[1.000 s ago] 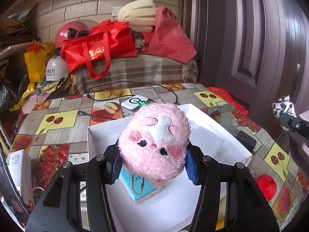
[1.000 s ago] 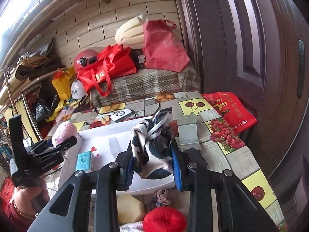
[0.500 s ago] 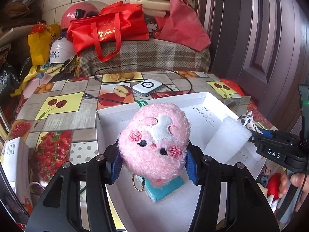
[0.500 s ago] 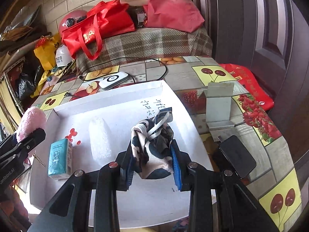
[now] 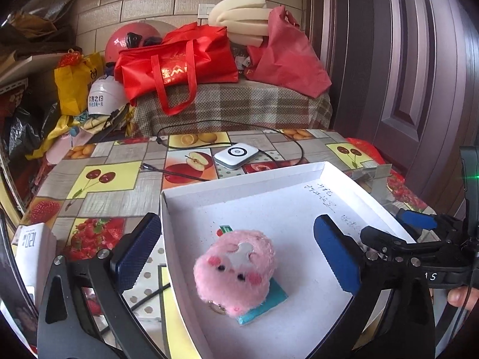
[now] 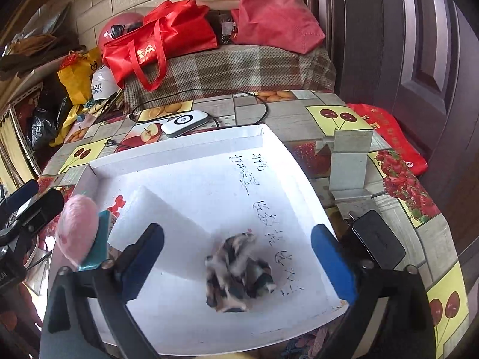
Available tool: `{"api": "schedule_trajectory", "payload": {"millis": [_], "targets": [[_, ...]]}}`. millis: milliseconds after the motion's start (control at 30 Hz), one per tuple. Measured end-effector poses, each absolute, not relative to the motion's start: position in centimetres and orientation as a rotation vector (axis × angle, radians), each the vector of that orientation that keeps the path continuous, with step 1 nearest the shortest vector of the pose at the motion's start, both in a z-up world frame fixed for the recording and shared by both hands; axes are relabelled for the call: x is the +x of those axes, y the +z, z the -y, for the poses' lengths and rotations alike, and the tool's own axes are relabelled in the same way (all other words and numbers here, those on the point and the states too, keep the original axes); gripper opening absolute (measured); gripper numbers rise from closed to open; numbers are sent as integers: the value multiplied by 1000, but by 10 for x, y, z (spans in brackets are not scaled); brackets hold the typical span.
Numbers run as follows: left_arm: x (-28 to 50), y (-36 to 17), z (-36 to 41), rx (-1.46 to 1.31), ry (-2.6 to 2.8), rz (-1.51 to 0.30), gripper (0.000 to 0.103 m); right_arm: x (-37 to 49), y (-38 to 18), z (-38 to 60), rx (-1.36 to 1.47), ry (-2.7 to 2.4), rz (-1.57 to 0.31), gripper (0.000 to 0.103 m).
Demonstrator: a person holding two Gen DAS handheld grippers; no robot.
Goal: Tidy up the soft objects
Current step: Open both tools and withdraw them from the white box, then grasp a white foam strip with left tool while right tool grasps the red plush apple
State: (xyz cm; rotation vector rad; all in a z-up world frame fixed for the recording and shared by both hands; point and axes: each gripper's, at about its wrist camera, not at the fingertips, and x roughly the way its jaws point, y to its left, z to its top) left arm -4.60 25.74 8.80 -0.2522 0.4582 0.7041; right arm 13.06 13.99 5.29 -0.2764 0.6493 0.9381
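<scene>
A white shallow box lies on the fruit-pattern table. A pink plush toy lies in it on a teal tissue packet; both also show in the right wrist view, the plush and the packet. My left gripper is open above the plush, apart from it. A black-and-white patterned cloth lies in the box beside a white foam block. My right gripper is open above the cloth.
A white charger puck with a black cable lies behind the box. A metal bracket and a black phone-like slab sit right of the box. Red bags are piled behind the table. A dark door stands right.
Both grippers opened. The pink plush dropped from the left one onto the tissue packet, and the patterned cloth dropped from the right one into the box.
</scene>
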Motion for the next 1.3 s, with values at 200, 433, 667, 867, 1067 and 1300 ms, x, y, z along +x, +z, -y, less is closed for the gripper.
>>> {"api": "schedule_trajectory", "payload": {"millis": [200,433,667,867,1067,1300], "targets": [[-51,94,-256,-247,714,-427,103,127,55,-139,-283,915,-633,103],[-62,109,-253,-246,715,-379,103,127,62,-129,-263,895,-611,103],[-93,147,-235,-173,645,-288,103,122,85,-77,-127,920,-530,103],[-129,136,-205,-106,496,-342,103,128,83,-18,-44,928,-505,103],[-159,87,-188,-117,443,-502,103,130,62,30,-83,927,-580,103],[-150,40,-189,-224,336,-660,82,136,28,27,-128,962,-722,103]]}}
